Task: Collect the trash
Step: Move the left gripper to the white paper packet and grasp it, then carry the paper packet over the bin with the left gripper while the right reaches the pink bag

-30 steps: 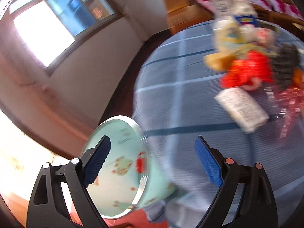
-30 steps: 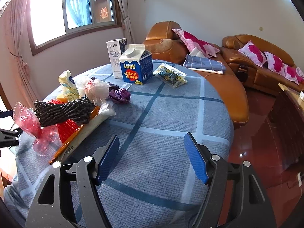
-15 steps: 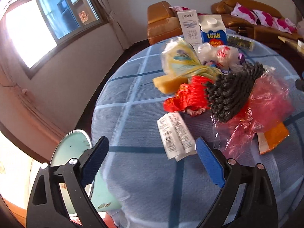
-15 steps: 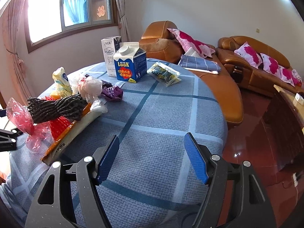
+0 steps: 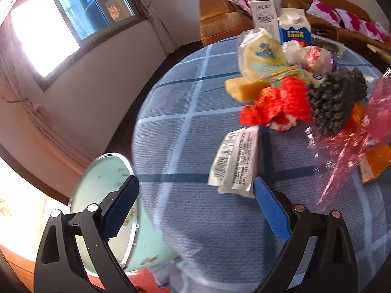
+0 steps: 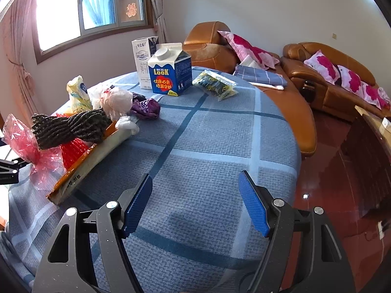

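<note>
A heap of trash lies on the round blue checked table: a white barcode wrapper, red netting, black netting, a pink plastic bag and a yellow wrapper. My left gripper is open and empty, just short of the barcode wrapper. My right gripper is open and empty over bare cloth. In the right wrist view the heap lies to the left, with a blue milk carton, a white carton and a snack packet further back.
A pale green bin with a metal rim stands on the floor by the table's left edge. Brown leather sofas with pink cushions line the far wall. A window is at the back left.
My left gripper has swung from the bin toward the trash heap and come closer to the barcode wrapper. My right gripper has moved slightly forward. Both stay open.
</note>
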A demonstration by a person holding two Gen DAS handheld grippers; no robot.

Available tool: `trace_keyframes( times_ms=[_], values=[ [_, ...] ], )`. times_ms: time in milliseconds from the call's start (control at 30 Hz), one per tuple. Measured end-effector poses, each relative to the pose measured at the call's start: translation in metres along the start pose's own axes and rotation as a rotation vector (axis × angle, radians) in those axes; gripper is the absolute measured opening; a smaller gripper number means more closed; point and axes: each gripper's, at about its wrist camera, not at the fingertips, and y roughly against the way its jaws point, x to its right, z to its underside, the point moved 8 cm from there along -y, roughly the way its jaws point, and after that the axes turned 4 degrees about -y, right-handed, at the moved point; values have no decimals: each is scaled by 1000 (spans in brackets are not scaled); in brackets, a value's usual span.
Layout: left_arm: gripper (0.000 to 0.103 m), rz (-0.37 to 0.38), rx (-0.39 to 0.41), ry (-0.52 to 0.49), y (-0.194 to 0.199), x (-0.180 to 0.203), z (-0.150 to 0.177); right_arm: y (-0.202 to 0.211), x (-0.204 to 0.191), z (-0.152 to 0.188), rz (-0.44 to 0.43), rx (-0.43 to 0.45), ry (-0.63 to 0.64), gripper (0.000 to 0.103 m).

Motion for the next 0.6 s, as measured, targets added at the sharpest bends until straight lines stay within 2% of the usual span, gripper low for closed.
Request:
trace_keyframes(
  times_ms=[33, 100, 167, 233, 333, 467, 600],
  values=[
    [91, 25, -1, 5, -2, 5, -1, 1, 0, 0, 1, 2, 0, 72],
    [78, 47, -11, 1, -6, 11, 0, 2, 1, -1, 2, 6, -3, 72],
    [49, 82, -19, -4, -7, 14, -1, 4, 2, -2, 2, 9, -5, 73],
    [28, 113, -20, -8, -6, 14, -1, 4, 2, -2, 0, 9, -8, 73],
    [23, 109, -6, -15, 1, 7, -1, 4, -3, -1, -10, 10, -6, 73],
    [22, 93, 15, -16, 15, -11, 0, 13, -16, -8, -38, 38, 8, 72],
    [22, 62, 24, -5, 32, -34, 15, 23, -31, -18, -58, 72, 22, 71]
  ],
)
